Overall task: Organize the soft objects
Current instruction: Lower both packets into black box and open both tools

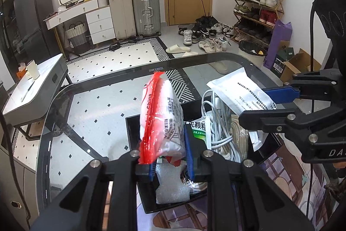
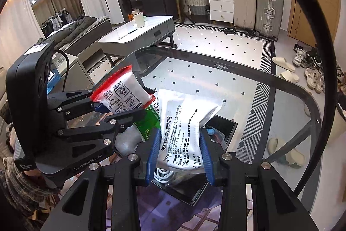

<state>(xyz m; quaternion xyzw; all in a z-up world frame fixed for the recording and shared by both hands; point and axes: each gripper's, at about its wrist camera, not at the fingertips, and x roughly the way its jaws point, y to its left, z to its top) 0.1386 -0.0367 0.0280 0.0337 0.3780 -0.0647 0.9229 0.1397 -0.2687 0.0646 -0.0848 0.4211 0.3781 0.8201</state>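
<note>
While both grippers hang above the black tray (image 1: 272, 144) on the glass table (image 1: 90, 105), each carries one soft packet. The left gripper (image 1: 170, 157) pinches the red-edged pouch (image 1: 161, 114) near its lower end; the pouch's long axis runs forward and up from the jaws, its red seam facing left in the left wrist view. The right gripper (image 2: 180, 157) clamps the white sachet (image 2: 183, 122) across its width, with the sachet's long axis also extending forward from the fingers and its far end tilted over the tray's far corner.

The relation that governs the coming move is vertical: both packets sit directly over the tray, which already contains a coiled white cable (image 1: 218, 122), a green-and-white packet (image 1: 199, 129) and a piece of white foam (image 1: 170, 187). The right gripper appears nearer the tray's free space at the far side, though the sachet hides the floor beneath it, so this cannot be confirmed.

Judgement: lowering either packet end-first risks it catching on the cable coil. Laying the long axis flat before release would suit better.
</note>
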